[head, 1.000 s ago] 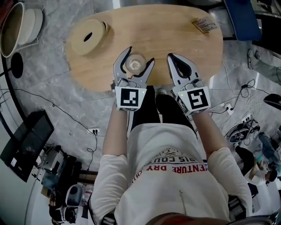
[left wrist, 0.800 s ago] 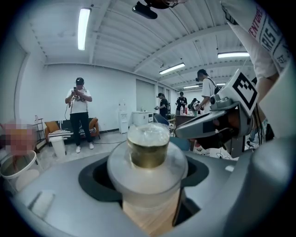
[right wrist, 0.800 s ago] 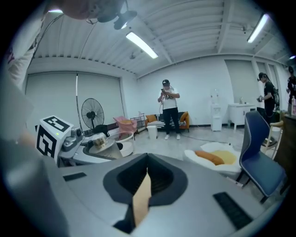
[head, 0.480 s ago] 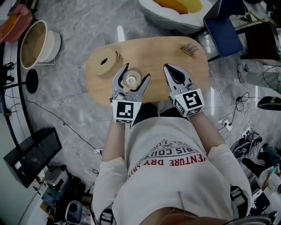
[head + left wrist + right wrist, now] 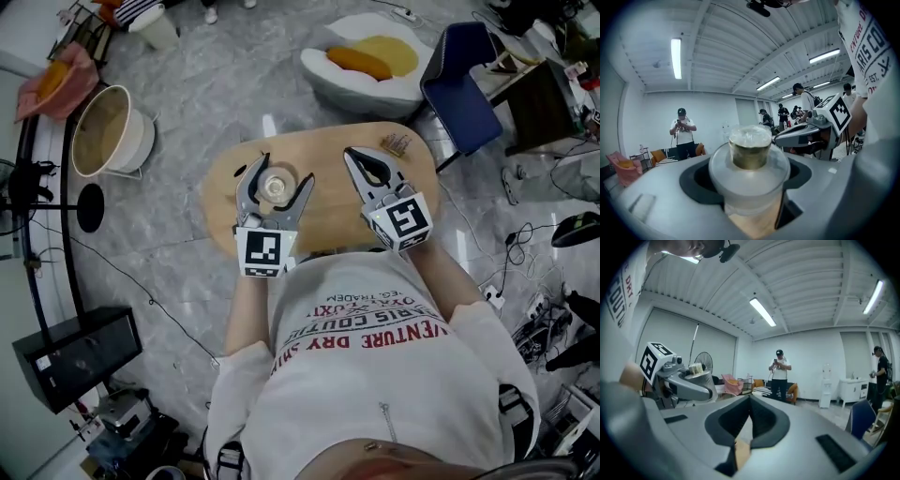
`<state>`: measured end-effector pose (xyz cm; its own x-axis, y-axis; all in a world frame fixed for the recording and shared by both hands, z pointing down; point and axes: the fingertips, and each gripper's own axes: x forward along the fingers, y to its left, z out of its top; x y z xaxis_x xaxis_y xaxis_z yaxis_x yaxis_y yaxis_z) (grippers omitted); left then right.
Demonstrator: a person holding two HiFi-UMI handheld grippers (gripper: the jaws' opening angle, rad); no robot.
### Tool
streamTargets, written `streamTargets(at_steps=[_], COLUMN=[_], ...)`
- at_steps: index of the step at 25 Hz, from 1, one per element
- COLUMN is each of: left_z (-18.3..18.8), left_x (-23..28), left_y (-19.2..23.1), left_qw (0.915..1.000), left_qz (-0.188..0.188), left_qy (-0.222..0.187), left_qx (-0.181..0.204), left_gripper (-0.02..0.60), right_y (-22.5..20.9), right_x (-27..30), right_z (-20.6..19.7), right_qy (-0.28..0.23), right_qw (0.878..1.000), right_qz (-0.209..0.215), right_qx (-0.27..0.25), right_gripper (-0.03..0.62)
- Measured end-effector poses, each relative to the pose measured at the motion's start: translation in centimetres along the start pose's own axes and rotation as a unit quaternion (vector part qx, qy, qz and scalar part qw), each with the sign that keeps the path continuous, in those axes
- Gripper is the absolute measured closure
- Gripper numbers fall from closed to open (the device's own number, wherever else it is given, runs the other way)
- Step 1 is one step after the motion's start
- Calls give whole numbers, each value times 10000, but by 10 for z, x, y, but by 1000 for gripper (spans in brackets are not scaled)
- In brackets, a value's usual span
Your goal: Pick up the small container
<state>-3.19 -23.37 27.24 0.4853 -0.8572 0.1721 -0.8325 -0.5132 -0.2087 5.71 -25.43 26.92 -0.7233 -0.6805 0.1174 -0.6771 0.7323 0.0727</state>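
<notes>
left gripper (image 5: 284,173): jaws wide, clamped on small clear plastic container with olive top (image 5: 750,157), seated in jaw hollows for an upright hold | container: in air over left half of oval wooden table (image 5: 333,225) | right gripper (image 5: 750,399): jaws together, empty, spare | pickup looks done

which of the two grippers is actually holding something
The left gripper: its jaws are closed on the small container, held above the table. The right gripper has its jaws shut together with nothing between them.

Oval wooden table (image 5: 326,141) on grey marble floor (image 5: 187,84); blue chair (image 5: 459,89) and white beanbag (image 5: 370,94) beyond; cream tub (image 5: 108,131) nearby
</notes>
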Motion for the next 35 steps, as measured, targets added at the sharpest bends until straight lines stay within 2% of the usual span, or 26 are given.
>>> streamTargets(at_steps=[7, 14, 24, 35], left_z=[37, 34, 26, 5], left_x=[-14, -16, -23, -33], left_y=[5, -1, 0, 9], left_qw=[9996, 9997, 9999, 10000], left_qz=[134, 35, -26, -1], left_qy=[-213, -161, -101, 10], left_qx=[133, 169, 87, -49], left_gripper=[236, 237, 236, 236], right_y=[-7, 1, 14, 26], right_x=[-15, -21, -18, -8], right_z=[34, 31, 30, 25], right_qy=[-349, -461, -295, -163], right_qw=[9992, 9989, 9993, 9994], right_qz=[-121, -106, -162, -315], right_qx=[-129, 25, -135, -21], right_gripper=[588, 588, 588, 588])
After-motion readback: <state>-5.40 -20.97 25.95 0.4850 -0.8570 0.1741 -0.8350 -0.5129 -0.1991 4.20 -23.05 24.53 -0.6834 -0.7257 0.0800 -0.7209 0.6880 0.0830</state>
